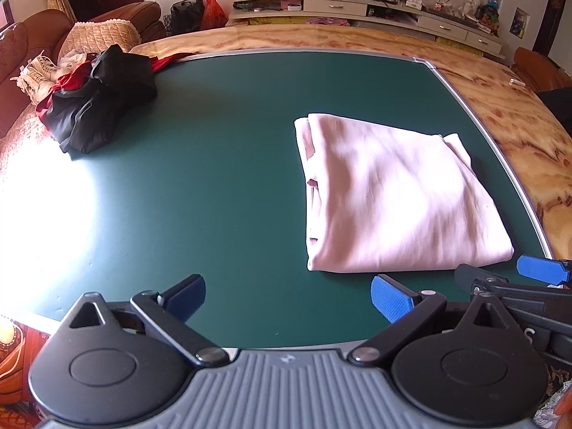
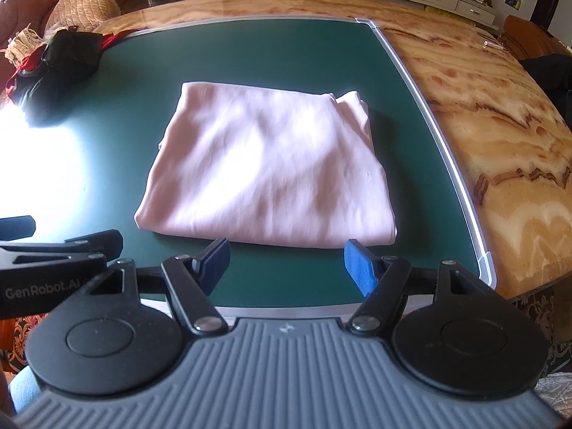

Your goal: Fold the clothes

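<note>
A pale pink garment (image 1: 397, 196) (image 2: 271, 175) lies folded into a flat rectangle on the green mat (image 1: 221, 164) (image 2: 271, 53), toward its right side. My left gripper (image 1: 287, 298) hovers open over the mat's near edge, left of the garment, holding nothing. My right gripper (image 2: 286, 266) stands open just short of the garment's near fold, apart from it and empty. Its blue pads (image 1: 543, 268) also show at the right edge of the left wrist view. A crumpled black and red pile of clothes (image 1: 96, 100) (image 2: 60, 57) sits at the mat's far left corner.
The mat lies on a marbled orange table (image 1: 529, 136) (image 2: 500, 125) that extends right and behind. A brown sofa with a cream cushion (image 1: 100, 34) stands at the far left. A cluttered low cabinet (image 1: 357, 7) lines the back wall. Strong glare washes the mat's left side (image 1: 39, 200).
</note>
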The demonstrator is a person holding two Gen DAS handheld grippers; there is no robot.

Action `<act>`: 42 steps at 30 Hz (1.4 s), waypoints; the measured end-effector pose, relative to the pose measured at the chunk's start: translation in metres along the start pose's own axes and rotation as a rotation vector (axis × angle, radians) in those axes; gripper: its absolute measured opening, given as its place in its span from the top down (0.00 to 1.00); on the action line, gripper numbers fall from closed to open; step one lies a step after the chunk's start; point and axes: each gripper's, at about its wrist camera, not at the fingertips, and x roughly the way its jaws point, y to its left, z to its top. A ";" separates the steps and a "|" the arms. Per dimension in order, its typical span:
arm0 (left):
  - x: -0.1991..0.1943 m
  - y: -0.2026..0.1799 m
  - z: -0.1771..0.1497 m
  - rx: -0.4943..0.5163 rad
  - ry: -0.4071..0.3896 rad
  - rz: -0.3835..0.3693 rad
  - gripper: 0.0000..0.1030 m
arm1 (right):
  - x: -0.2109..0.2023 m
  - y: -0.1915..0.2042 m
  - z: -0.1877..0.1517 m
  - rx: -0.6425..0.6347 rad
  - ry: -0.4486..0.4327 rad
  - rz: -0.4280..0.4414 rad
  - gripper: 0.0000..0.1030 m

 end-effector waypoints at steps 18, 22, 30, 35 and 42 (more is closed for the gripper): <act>-0.013 0.003 -0.015 0.015 -0.046 -0.056 0.01 | -0.013 -0.012 -0.021 -0.005 -0.138 0.108 0.23; -0.009 0.007 -0.014 0.002 -0.032 -0.076 0.01 | -0.009 -0.013 -0.025 -0.010 -0.119 0.154 0.23; -0.005 0.003 -0.015 0.012 0.002 -0.096 0.01 | -0.005 -0.013 -0.031 -0.014 -0.146 0.110 0.23; -0.009 -0.009 -0.021 0.033 0.005 -0.101 0.01 | -0.002 -0.012 -0.035 -0.009 -0.109 0.060 0.23; -0.011 -0.019 -0.031 0.036 0.018 -0.089 0.01 | -0.005 -0.014 -0.041 0.014 -0.107 0.009 0.23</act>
